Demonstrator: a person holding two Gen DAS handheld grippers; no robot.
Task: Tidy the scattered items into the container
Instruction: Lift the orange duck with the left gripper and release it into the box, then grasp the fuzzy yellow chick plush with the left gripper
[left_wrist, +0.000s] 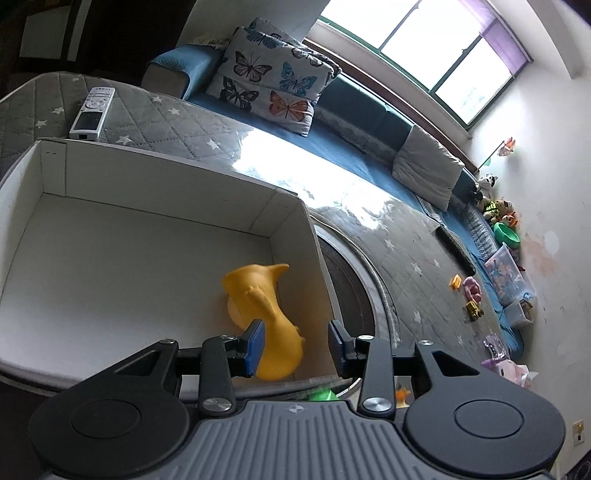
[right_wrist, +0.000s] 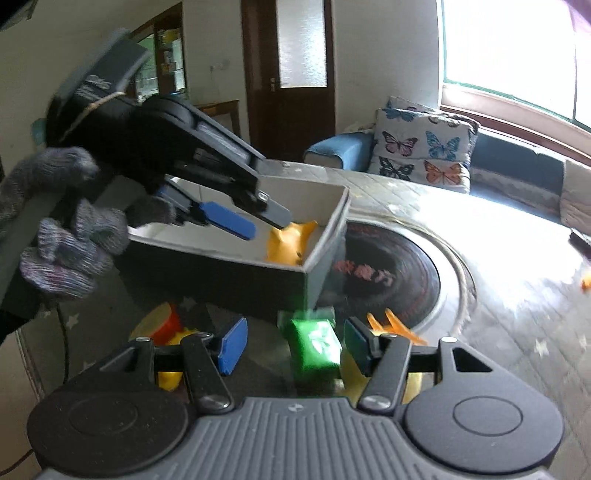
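A white cardboard box (left_wrist: 110, 177) stands on the table; it also shows in the right wrist view (right_wrist: 332, 218). A yellow toy animal (left_wrist: 266, 306) lies inside it near the right wall, also seen from the right wrist (right_wrist: 290, 242). My left gripper (left_wrist: 295, 343) hangs open over the box, its left pad beside the toy, not closed on it; it shows in the right wrist view (right_wrist: 255, 223). My right gripper (right_wrist: 291, 343) is open low over the table, with a green block (right_wrist: 316, 343) between its fingers, untouched. Orange (right_wrist: 397, 325) and yellow-red toys (right_wrist: 166, 325) lie nearby.
A remote control (left_wrist: 92, 112) lies on the grey star-patterned cloth behind the box. A dark round inset (right_wrist: 388, 273) sits in the table to the box's right. A blue sofa with butterfly cushions (left_wrist: 273, 85) runs behind. Small toys (left_wrist: 471, 291) lie on the far cloth.
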